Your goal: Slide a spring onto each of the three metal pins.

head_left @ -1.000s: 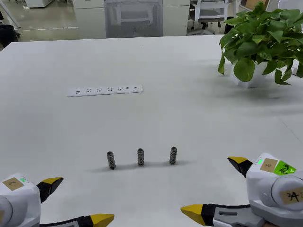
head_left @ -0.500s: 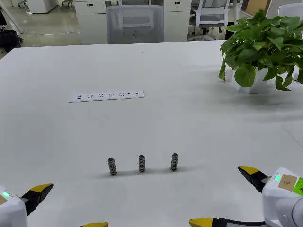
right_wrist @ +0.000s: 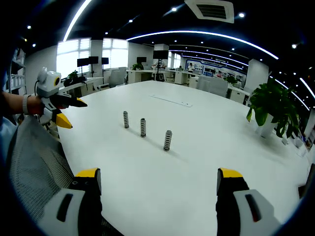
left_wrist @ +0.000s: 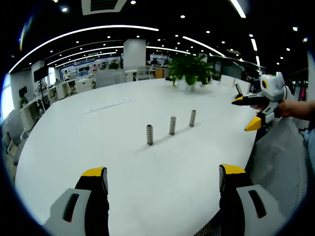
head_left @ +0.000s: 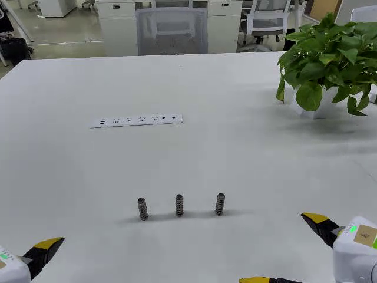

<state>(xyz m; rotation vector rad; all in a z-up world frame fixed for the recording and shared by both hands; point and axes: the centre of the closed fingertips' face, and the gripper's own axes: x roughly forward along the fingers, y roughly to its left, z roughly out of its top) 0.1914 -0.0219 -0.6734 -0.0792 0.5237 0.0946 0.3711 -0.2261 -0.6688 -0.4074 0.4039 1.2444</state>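
Three coiled springs stand upright in a row on the white table: left spring [head_left: 142, 209], middle spring [head_left: 179, 205], right spring [head_left: 220, 204]. Whether a pin runs inside each one is hidden by the coils. The same row appears in the left gripper view [left_wrist: 173, 125] and the right gripper view [right_wrist: 143, 127]. My left gripper [left_wrist: 162, 171] is open and holds nothing, well short of the springs near the table's front edge [head_left: 36, 258]. My right gripper [right_wrist: 158, 173] is also open with nothing in it, at the front right [head_left: 285, 250].
A white power strip [head_left: 136, 120] lies beyond the springs. A potted plant [head_left: 327, 56] stands at the back right. A grey chair [head_left: 171, 28] sits behind the far edge. Bare tabletop surrounds the springs on every side.
Both grippers have drawn back toward me and sit lower in the head view, still open. The camera has tilted slightly. The springs have not moved.
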